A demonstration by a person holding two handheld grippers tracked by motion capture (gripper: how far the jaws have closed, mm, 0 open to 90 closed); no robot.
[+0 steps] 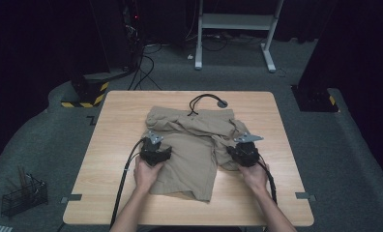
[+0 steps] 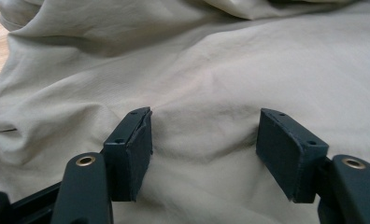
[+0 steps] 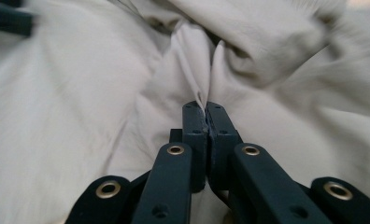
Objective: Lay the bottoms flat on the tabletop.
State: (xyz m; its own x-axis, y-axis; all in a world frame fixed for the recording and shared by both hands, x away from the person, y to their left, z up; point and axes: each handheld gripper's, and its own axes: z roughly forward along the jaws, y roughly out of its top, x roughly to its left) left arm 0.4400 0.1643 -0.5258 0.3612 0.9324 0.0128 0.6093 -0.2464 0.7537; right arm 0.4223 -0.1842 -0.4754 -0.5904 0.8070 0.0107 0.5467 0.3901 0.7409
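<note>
Khaki shorts lie rumpled across the middle of the wooden table. My left gripper rests on their left part. In the left gripper view its jaws stand wide open over smooth cloth, with nothing pinched between them. My right gripper is at the shorts' right side, where the cloth bunches up. In the right gripper view its jaws are shut on a thin raised fold of the pale fabric.
A black cord with a small round disc lies on the table behind the shorts. On the floor at the left stands a wire basket. A white desk frame and cables are farther back.
</note>
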